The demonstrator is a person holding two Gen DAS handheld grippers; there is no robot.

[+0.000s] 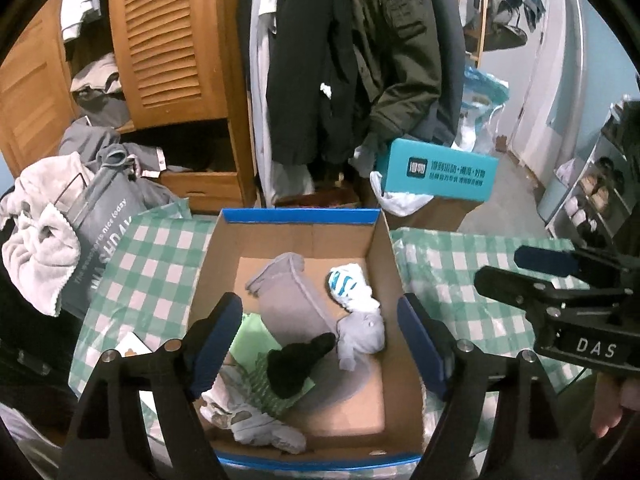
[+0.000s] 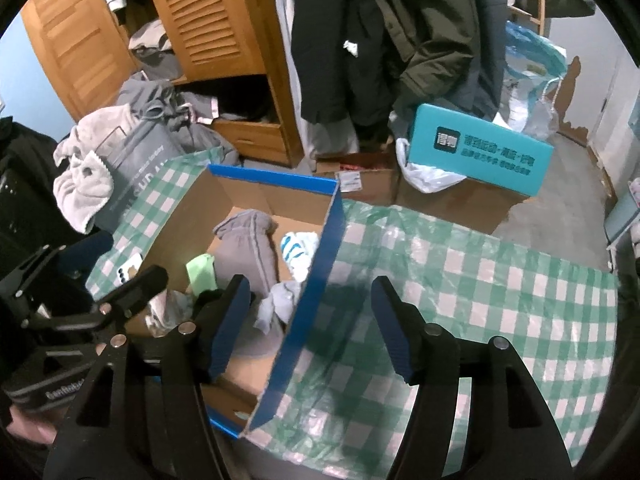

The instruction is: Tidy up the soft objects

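Observation:
An open cardboard box with a blue rim [image 1: 300,215] stands on a green checked cloth. Inside lie a long grey sock [image 1: 288,300], a white and blue sock [image 1: 348,284], a black sock [image 1: 298,364], a pale grey sock [image 1: 360,338], a green striped piece [image 1: 256,360] and a pale patterned one [image 1: 256,424]. My left gripper [image 1: 316,304] hangs open over the box with nothing between its pads. My right gripper [image 2: 310,286] is open too, its fingers either side of the box's right wall [image 2: 316,292] and above it. In the left wrist view the right gripper [image 1: 504,266] is to the right of the box.
The checked cloth [image 2: 460,280] stretches bare to the right of the box. A grey laundry bag [image 1: 100,236] draped with a towel stands at the left. Behind are a teal carton [image 1: 436,172], a wooden wardrobe [image 1: 168,40] and hanging coats [image 1: 340,60].

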